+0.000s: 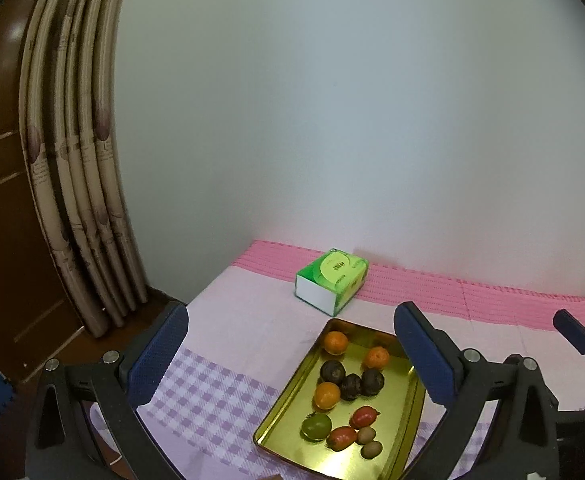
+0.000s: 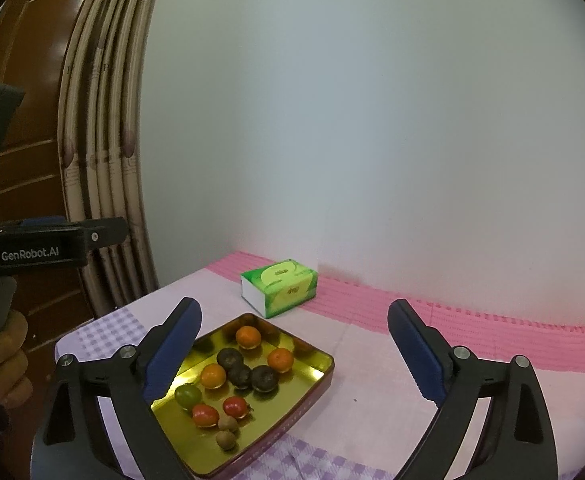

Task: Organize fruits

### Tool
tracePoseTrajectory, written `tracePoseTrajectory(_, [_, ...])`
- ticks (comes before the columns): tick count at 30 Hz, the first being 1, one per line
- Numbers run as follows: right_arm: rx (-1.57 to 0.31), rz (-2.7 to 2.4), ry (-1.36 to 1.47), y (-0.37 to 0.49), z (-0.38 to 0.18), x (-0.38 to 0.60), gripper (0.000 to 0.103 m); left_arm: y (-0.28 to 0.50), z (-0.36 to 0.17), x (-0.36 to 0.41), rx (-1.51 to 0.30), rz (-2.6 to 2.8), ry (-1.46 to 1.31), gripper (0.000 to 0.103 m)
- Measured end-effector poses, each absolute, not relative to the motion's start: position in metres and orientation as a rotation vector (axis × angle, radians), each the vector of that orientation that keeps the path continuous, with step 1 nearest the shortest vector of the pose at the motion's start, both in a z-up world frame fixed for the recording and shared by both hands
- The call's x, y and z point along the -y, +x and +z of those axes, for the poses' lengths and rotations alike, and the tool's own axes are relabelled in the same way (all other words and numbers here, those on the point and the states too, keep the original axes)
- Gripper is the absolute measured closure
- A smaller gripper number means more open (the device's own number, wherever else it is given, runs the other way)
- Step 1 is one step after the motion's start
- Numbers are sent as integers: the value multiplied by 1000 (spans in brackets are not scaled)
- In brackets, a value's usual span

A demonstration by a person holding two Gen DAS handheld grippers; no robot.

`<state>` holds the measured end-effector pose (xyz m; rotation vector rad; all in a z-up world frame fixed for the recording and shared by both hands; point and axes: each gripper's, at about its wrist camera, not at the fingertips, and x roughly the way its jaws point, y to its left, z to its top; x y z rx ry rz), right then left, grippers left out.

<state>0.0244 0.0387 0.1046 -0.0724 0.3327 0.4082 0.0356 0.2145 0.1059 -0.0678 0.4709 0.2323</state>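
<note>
Blue-padded left gripper (image 1: 292, 356) hangs with jaws wide and empty above the gold tray (image 1: 282, 412), which holds oranges (image 1: 335, 342), dark fruits (image 1: 351, 386) and red ones on the pink cloth (image 1: 248, 312). From the right wrist, the right gripper (image 2: 294, 354) is equally wide, empty, over the same tray (image 2: 312, 384); a green tissue box (image 2: 279, 287) stands behind.

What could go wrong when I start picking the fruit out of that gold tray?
The three dark fruits sit touching, so fingers closing on one may shove its neighbours. The small brown fruits lie close beside the red ones, leaving little room for the wide fingers. The round fruit may roll on the shiny tray if nudged.
</note>
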Motion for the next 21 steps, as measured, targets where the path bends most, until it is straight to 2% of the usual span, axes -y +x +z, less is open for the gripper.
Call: tracePoseTrajectory(21, [-348,403,-92,21,103,-40,6,44,92,-214,-530,184,-61,0])
